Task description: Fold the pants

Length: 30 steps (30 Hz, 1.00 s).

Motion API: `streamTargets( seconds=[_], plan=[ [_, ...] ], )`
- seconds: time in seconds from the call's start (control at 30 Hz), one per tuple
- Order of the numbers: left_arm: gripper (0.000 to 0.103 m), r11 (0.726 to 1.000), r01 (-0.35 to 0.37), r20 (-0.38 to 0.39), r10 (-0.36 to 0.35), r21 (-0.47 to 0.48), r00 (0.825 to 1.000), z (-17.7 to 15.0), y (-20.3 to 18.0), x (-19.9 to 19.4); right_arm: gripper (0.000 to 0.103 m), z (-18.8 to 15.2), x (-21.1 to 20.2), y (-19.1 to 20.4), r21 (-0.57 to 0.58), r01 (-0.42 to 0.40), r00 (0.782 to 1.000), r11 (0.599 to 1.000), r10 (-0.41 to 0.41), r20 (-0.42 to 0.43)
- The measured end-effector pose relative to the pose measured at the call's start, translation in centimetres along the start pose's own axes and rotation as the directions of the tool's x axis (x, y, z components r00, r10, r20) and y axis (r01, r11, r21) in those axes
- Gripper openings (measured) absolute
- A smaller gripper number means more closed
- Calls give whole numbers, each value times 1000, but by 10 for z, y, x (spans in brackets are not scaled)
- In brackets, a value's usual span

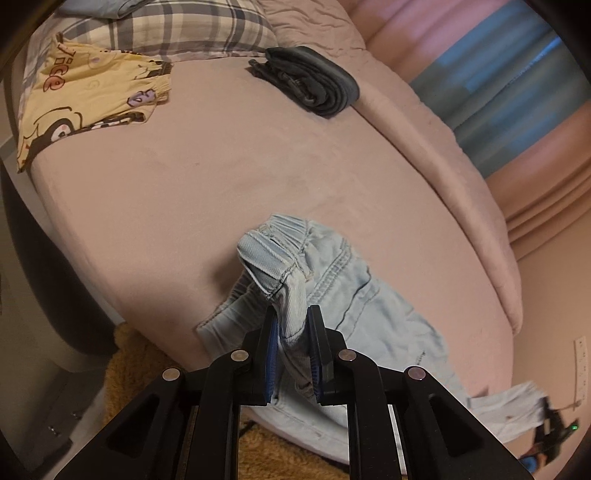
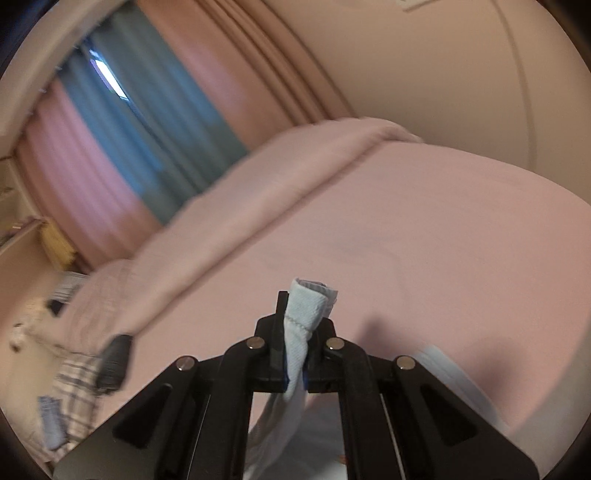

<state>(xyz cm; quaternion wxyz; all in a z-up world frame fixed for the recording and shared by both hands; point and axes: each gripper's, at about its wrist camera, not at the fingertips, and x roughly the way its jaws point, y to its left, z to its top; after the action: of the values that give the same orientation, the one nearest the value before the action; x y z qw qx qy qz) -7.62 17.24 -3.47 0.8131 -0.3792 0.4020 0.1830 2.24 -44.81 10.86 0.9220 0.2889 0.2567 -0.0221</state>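
Note:
Light blue denim pants [image 1: 343, 295] lie on the pink bed [image 1: 221, 177] near its front edge, the legs trailing to the right. My left gripper [image 1: 292, 314] is shut on the waistband end, bunched between its blue pads. My right gripper [image 2: 301, 314] is shut on a leg hem of the pants [image 2: 308, 306], lifted above the bed [image 2: 424, 240]. The right gripper also shows in the left wrist view [image 1: 554, 424] at the far right, holding the leg end.
A folded dark garment [image 1: 314, 83] lies at the back of the bed. A yellow cartoon-print garment [image 1: 85, 99] and a plaid pillow [image 1: 177, 29] lie at the back left. A folded pink blanket [image 1: 454, 155] runs along the right side. A yellow rug [image 1: 133, 369] is below.

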Motion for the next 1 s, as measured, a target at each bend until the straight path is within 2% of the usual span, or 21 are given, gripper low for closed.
streamTargets(
  seconds=[0.07, 0.13, 0.2, 0.23, 0.3, 0.33, 0.37, 0.43, 0.47, 0.53, 0.63, 0.7, 0.77, 0.83, 0.87, 0.9, 0.93, 0.97, 1.0],
  plan=[
    [15, 999, -38, -1, 38, 17, 999, -2, 1, 3, 5, -6, -13, 4, -18, 3, 1000, 1000, -2, 30],
    [15, 997, -71, -26, 72, 27, 997, -8, 4, 10, 5, -18, -23, -12, -18, 105, 994, 994, -104, 35],
    [15, 995, -94, -68, 96, 31, 993, -13, 8, 21, 6, -36, -18, -48, 14, 202, 979, 979, -201, -18],
    [15, 992, -119, -97, 124, 52, 988, -17, 8, 28, 6, -52, -14, -71, 38, 263, 962, 964, -259, -81],
    [15, 979, -171, -120, 184, 109, 976, -25, 5, 38, 6, -89, -3, -113, 87, 405, 895, 910, -375, -241],
    [15, 973, -190, -119, 206, 131, 971, -28, 4, 41, 7, -99, 0, -124, 90, 444, 871, 892, -405, -277],
    [15, 968, -206, -115, 223, 144, 968, -30, 3, 43, 5, -114, -1, -135, 103, 459, 861, 882, -413, -298],
    [15, 963, -222, -111, 241, 155, 964, -31, 1, 46, 4, -120, -12, -141, 161, 423, 891, 892, -378, -250],
    [16, 961, -228, -114, 247, 157, 962, -31, 1, 47, 4, -120, -13, -142, 176, 423, 892, 889, -373, -256],
    [16, 959, -233, -119, 254, 162, 960, -30, 2, 49, 6, -114, -17, -138, 159, 424, 890, 891, -378, -256],
    [22, 950, -249, -114, 273, 189, 955, -33, 2, 50, 8, -111, -24, -127, 47, 452, 872, 891, -430, -235],
    [23, 948, -251, -109, 275, 195, 955, -33, 0, 51, 10, -111, -15, -140, 61, 465, 856, 883, -432, -285],
    [27, 943, -260, -111, 287, 208, 952, -34, -3, 48, 11, -108, -15, -147, 103, 461, 858, 881, -414, -304],
    [36, 939, -260, -113, 290, 223, 950, -28, -5, 40, 21, -94, -18, -140, 79, 497, 829, 864, -446, -337],
    [39, 944, -242, -114, 272, 222, 955, -25, -5, 34, 45, -80, -19, -133, 43, 529, 809, 847, -489, -326],
    [40, 950, -228, -111, 255, 213, 961, -20, -4, 27, 66, -67, -24, -120, -23, 578, 781, 816, -560, -277],
    [42, 953, -228, -99, 251, 201, 963, -17, -3, 20, 70, -57, -26, -112, -55, 595, 774, 802, -590, -229],
    [45, 953, -238, -80, 256, 188, 963, -12, -3, 13, 70, -49, -29, -106, -71, 590, 783, 804, -592, -192],
    [46, 954, -246, -50, 258, 171, 965, -7, -4, 5, 70, -35, -26, -102, -83, 552, 814, 829, -558, -163]
  ],
)
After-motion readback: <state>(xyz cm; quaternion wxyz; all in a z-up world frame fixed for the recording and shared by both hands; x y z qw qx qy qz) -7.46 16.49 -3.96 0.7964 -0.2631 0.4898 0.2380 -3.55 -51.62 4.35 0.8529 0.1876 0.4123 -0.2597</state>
